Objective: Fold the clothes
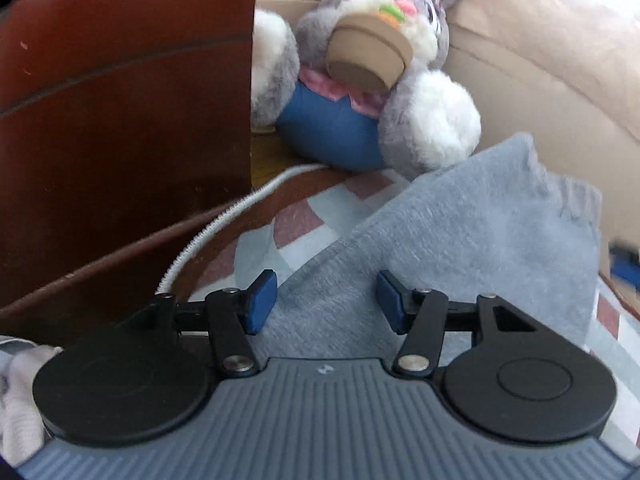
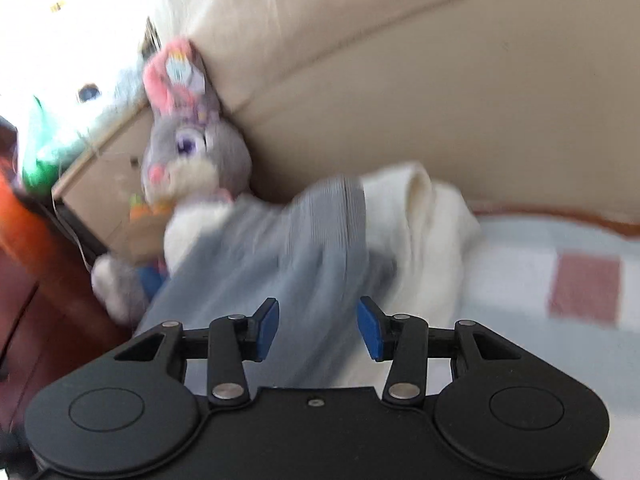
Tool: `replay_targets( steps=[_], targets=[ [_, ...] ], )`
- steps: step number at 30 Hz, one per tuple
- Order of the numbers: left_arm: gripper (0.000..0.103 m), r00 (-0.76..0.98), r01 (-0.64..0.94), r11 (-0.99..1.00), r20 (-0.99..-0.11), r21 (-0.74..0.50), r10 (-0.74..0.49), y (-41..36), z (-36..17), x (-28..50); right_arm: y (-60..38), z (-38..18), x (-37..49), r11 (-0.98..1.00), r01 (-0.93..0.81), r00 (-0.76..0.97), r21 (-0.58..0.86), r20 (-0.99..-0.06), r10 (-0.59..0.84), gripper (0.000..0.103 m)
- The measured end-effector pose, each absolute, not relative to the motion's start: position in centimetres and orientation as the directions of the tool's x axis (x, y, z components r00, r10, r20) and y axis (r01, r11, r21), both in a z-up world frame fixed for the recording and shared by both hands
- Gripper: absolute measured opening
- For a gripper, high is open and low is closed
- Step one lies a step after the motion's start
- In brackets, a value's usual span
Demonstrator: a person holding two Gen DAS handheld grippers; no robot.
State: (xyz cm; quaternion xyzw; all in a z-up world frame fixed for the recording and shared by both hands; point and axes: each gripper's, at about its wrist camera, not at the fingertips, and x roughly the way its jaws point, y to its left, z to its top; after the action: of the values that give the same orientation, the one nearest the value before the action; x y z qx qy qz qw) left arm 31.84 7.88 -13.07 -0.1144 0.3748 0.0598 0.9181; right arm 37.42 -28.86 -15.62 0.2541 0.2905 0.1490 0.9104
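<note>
Grey clothing point(image 1: 460, 240) lies spread on the checked bed cover point(image 1: 296, 224), right under both of my tools. My left tool point(image 1: 326, 302) hangs just above the near edge of the grey fabric with its two blue pads point(image 1: 260, 304) set well apart, nothing between them; I cannot tell whether the pads brush the cloth. The tool points forward and slightly down over the bed.

My right tool point(image 2: 318, 328) is also spread wide and holds nothing. The same grey garment point(image 2: 256, 264) runs away from between its pads point(image 2: 372, 330) toward the back of the bed, where its ribbed band point(image 2: 336, 216) humps up; this view is blurred, so finer folds are hard to read. Just beside the ribbed band, to its right, sits a bundle of cream-white cloth point(image 2: 424, 224), touching the grey piece.

Past the left tool, a white ribbed cable point(image 1: 224, 220) curves across the bed's edge beside a dark red-brown wooden panel point(image 1: 120, 120). Farther back a grey and white plush rabbit point(image 1: 384, 80) in blue and pink leans against the beige padded headboard point(image 1: 540, 72), holding a tan toy pot point(image 1: 368, 56). In the right wrist view the rabbit point(image 2: 192, 152) sits just beyond the grey garment's far left corner, and the bed cover point(image 2: 540, 264) shows pale squares and one dull red square off to the right.
</note>
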Motion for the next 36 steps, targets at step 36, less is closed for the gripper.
replay_targets(
  steps=[36],
  targets=[
    [0.071,0.69,-0.284,0.949,-0.717,-0.139,0.102,9.5,-16.8,33.0,-20.2,-10.9,45.4,0.911,-0.213,0.71,0.354,-0.584,0.393,0.039]
  ],
)
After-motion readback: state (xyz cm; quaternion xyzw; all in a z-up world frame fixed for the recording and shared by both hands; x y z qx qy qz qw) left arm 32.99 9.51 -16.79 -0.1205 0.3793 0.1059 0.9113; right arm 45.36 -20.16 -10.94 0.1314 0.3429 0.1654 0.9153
